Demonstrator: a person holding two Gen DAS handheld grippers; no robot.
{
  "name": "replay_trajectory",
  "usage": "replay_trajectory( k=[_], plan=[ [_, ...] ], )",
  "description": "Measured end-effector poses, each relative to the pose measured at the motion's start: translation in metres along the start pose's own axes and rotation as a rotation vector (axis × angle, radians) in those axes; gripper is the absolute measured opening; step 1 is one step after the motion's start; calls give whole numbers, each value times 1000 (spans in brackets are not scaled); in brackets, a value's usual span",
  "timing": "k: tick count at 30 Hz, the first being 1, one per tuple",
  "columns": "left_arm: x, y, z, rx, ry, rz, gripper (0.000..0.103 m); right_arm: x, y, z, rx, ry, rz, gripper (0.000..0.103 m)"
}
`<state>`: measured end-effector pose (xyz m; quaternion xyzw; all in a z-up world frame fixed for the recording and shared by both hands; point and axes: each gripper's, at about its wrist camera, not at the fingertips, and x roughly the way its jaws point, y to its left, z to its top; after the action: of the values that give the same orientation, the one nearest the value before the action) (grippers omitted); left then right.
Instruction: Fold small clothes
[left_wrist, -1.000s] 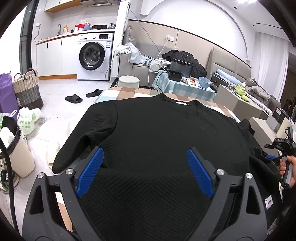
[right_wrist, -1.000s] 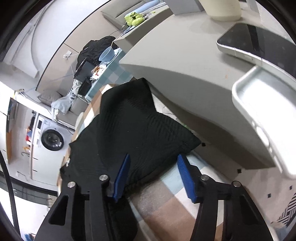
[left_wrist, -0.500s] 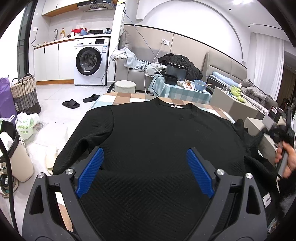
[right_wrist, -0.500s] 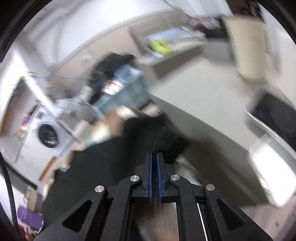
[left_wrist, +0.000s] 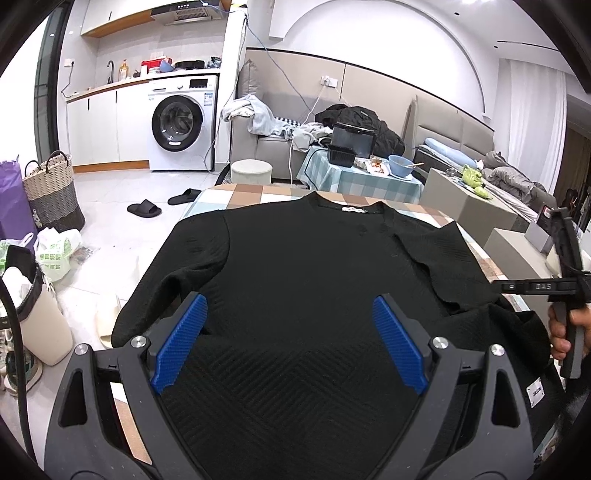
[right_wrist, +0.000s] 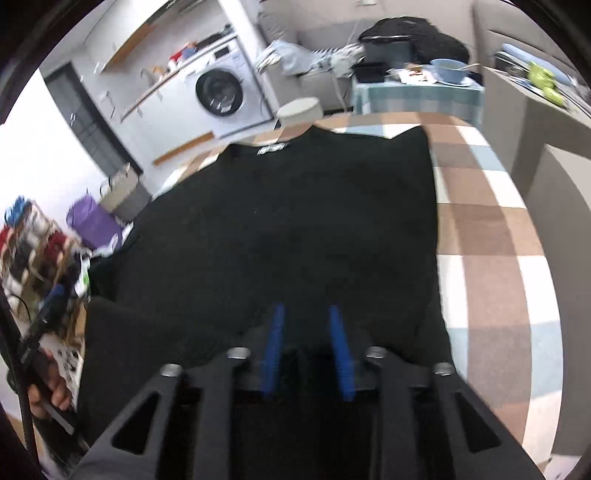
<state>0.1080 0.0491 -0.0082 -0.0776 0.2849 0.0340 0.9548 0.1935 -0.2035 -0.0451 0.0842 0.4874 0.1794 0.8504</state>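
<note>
A black sweater (left_wrist: 295, 280) lies flat on a checked worktop (right_wrist: 487, 229), neckline at the far edge and hem toward the near side. Its right sleeve (left_wrist: 436, 266) is folded inward across the body, giving the garment a straight right edge, while the left sleeve (left_wrist: 177, 280) hangs off the left side of the worktop. The left tongs (left_wrist: 290, 338) hover over the near part of the sweater with their blue pads wide apart and nothing between them. The right tongs (right_wrist: 306, 349) hang over the near right portion of the sweater; their jaws have just been opening, the pads stand a little apart, and no cloth is pinched between them, though the view is blurred. In the left wrist view the hand (left_wrist: 565, 332) holding the right tongs shows at the right edge. A washing machine (left_wrist: 181, 125) stands at the far left, and a sofa (left_wrist: 280, 122) piled with clothes sits beyond the worktop.
</note>
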Motion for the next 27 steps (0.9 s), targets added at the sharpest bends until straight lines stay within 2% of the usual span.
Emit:
replay_trajectory(
  k=[4,5,8,9,11,13,17,19,21,24,27],
  plan=[
    [3,10,2,-45,16,3,91,17,3,-2,8,54,-35,35],
    [3,14,3,-65,22,7,91,22,8,-6,16,60,-22,35],
    [5,27,5,-111,29,35,91,39,10,-6,39,126,-24,35],
    [6,34,6,-133,33,49,91,40,10,-5,46,124,-31,35],
    [6,55,6,-206,52,60,93,30,9,-6,76,73,-42,35],
    [8,81,4,-302,60,62,94,5,8,-9,85,-33,-84,41],
    [18,136,-4,-535,132,69,94,-33,6,-19,118,-156,-60,50],
    [20,156,-11,-609,153,46,94,-48,3,-28,149,-210,-50,52],
    [19,171,-17,-671,168,20,93,-56,0,-34,173,-223,-46,53],
    [22,190,-28,-765,170,-61,92,-55,-1,-39,197,-210,-48,54],
    [42,202,-40,-873,229,-115,90,-51,-2,-44,225,-196,-89,54]
  ],
)
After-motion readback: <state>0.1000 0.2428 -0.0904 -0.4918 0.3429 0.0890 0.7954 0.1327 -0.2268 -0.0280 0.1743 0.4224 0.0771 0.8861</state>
